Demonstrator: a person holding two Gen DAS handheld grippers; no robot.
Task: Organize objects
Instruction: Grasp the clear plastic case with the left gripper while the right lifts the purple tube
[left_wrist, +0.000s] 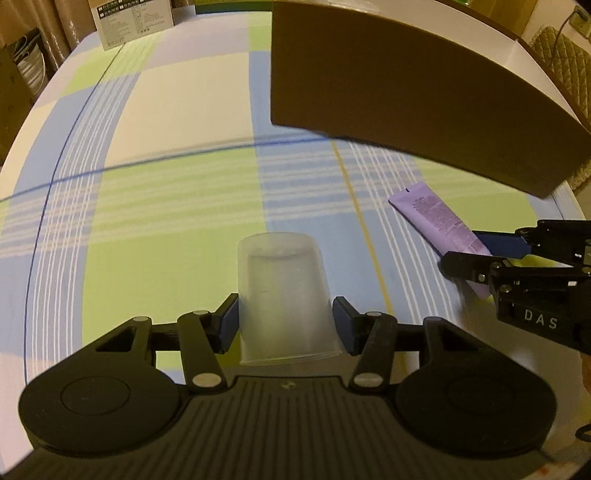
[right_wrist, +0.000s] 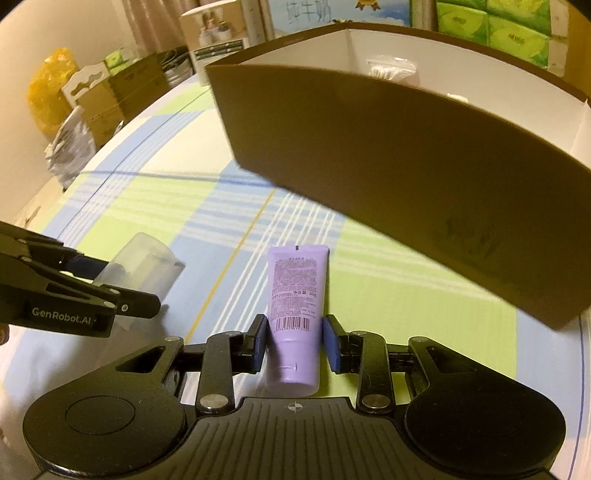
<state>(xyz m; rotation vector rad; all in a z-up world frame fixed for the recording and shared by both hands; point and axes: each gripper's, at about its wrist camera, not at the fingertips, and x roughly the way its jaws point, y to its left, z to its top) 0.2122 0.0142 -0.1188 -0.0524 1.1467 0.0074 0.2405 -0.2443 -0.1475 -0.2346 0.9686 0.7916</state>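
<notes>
A clear plastic cup sits between the pads of my left gripper, rim toward the camera and base pointing away. Both pads touch its sides. From the right wrist view the cup is tilted in the left gripper. A purple tube lies flat on the checked cloth, cap end toward me. My right gripper straddles it with a narrow gap at each pad. The left view shows the tube and the right gripper around it.
A large brown box with white inner walls stands just beyond both objects, with a small bag inside it. A white carton stands at the far table edge. Cardboard boxes and green tissue packs lie beyond the table.
</notes>
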